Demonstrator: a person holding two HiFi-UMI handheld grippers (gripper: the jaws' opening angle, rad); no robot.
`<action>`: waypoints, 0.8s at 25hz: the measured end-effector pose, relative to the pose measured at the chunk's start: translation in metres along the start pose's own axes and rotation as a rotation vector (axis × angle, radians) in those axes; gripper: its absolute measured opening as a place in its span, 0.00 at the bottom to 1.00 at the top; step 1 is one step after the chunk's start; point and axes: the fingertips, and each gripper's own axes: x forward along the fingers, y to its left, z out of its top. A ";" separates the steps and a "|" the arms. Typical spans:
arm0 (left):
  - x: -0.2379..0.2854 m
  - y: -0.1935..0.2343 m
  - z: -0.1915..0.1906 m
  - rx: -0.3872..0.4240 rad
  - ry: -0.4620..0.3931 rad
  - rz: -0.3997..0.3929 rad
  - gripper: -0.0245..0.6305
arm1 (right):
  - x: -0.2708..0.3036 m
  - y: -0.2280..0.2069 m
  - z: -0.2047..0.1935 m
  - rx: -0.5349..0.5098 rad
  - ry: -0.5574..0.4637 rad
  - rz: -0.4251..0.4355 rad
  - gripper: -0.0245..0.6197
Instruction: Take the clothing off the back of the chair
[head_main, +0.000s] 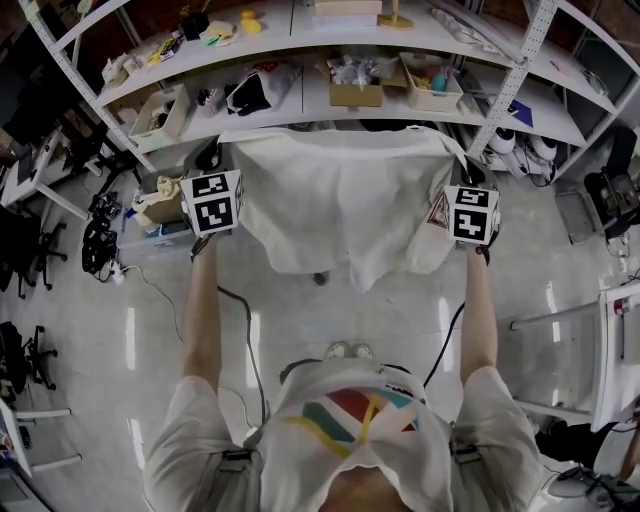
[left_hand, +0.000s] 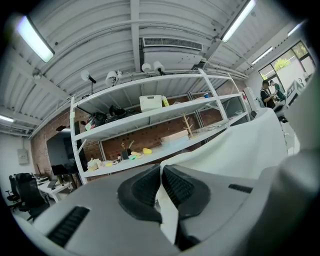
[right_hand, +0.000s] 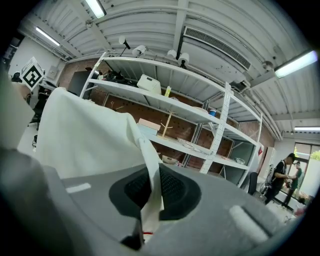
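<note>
Both tools are clamped on the shirt. The left gripper has its jaws together on a thin fold of the white cloth. The right gripper is the same, pinching a narrow strip near the other top corner. The shirt hangs spread between them like a sheet, top edge roughly level, in front of the shelf, with its hem above the floor. The chair cannot be made out behind or under the cloth, so it is unclear whether the shirt is fully free of the backrest.

Risks, judged from this:
- Each grip holds little cloth, only an edge between the pads. A tug or a wider spread of the hands could pull a corner out and the shirt would swing down from one side.
- If the lower part is draped on the backrest, lifting straight up may snag it, drag the chair, or strain the pinch.
- The top edge looks taut; pulling the hands further apart adds load on both grips.
- The shelf is close ahead and cluttered; moving forward could brush the cloth against the items there.
- If the hands drop, the hem could reach the floor.
</note>
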 end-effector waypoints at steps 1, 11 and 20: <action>-0.001 0.002 0.004 -0.002 -0.006 0.007 0.07 | -0.001 -0.002 0.006 0.003 -0.010 -0.002 0.05; -0.013 0.021 0.048 -0.017 -0.095 0.080 0.07 | -0.013 -0.025 0.052 -0.037 -0.102 -0.028 0.05; -0.031 0.045 0.109 -0.021 -0.198 0.133 0.07 | -0.033 -0.048 0.114 -0.057 -0.226 -0.070 0.05</action>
